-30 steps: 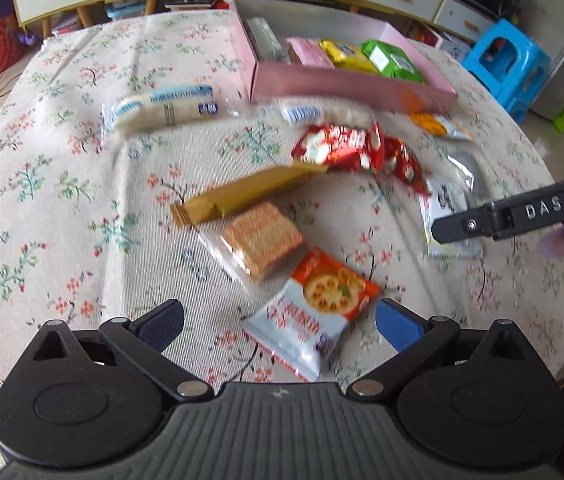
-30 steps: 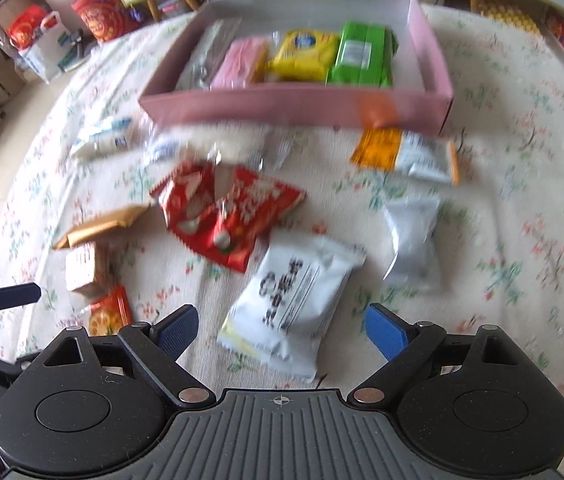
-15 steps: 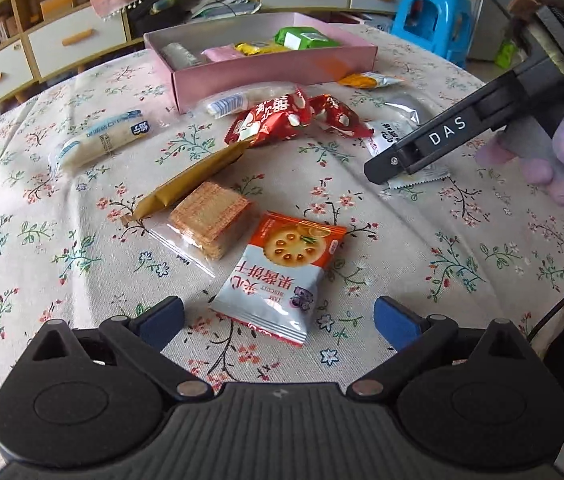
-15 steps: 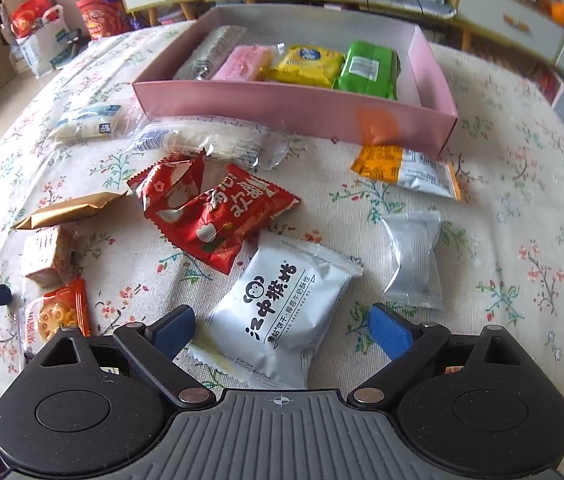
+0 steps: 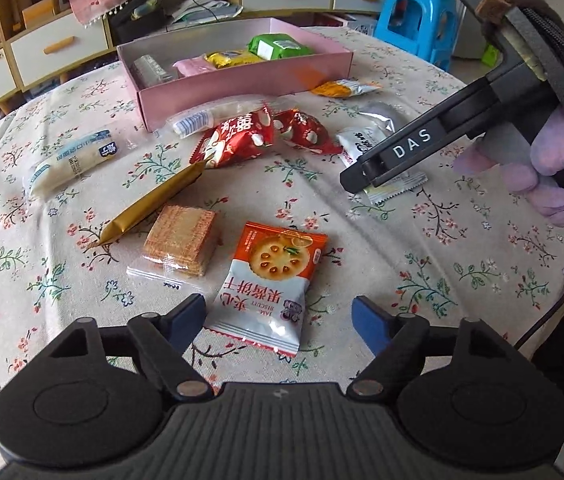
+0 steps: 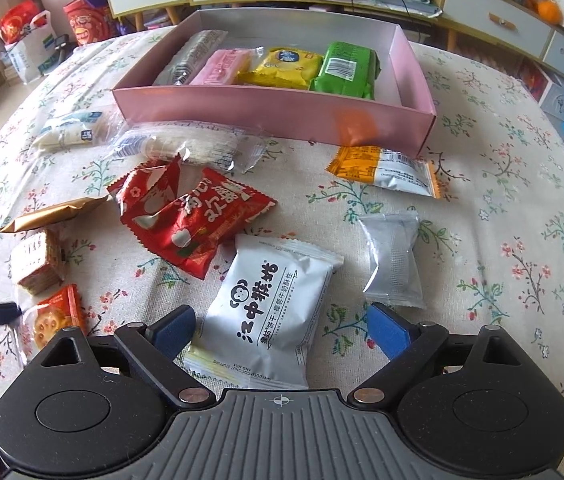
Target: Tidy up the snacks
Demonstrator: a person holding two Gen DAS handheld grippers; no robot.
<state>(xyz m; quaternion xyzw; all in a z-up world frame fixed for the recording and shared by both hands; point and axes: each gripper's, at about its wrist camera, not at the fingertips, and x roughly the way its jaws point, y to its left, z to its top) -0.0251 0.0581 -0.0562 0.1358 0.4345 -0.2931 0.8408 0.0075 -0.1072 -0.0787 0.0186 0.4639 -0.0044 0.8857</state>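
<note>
While most snacks lie loose on the floral table, sorting into the pink box judged partly done, pick-up step in hand.

- Box: at far side of table, open; grey, pink, yellow and green packs in a row inside.
- Loose on cloth, near box: long clear pack, red bags, orange-and-silver pack, pale roll, gold stick, silver pouch, wafer block.
- White pack: between right gripper jaws, wide apart, pads clear of it.
- Jam biscuit pack: between left gripper jaws, just been closing, narrower but not yet touching; left pad just beside its edge.

Next, by judgement: close on each pack across its middle, lift clear, carry over box wall, set down in free floor beside the green pack. Soft wrappers likely to crumple or slip.
</note>
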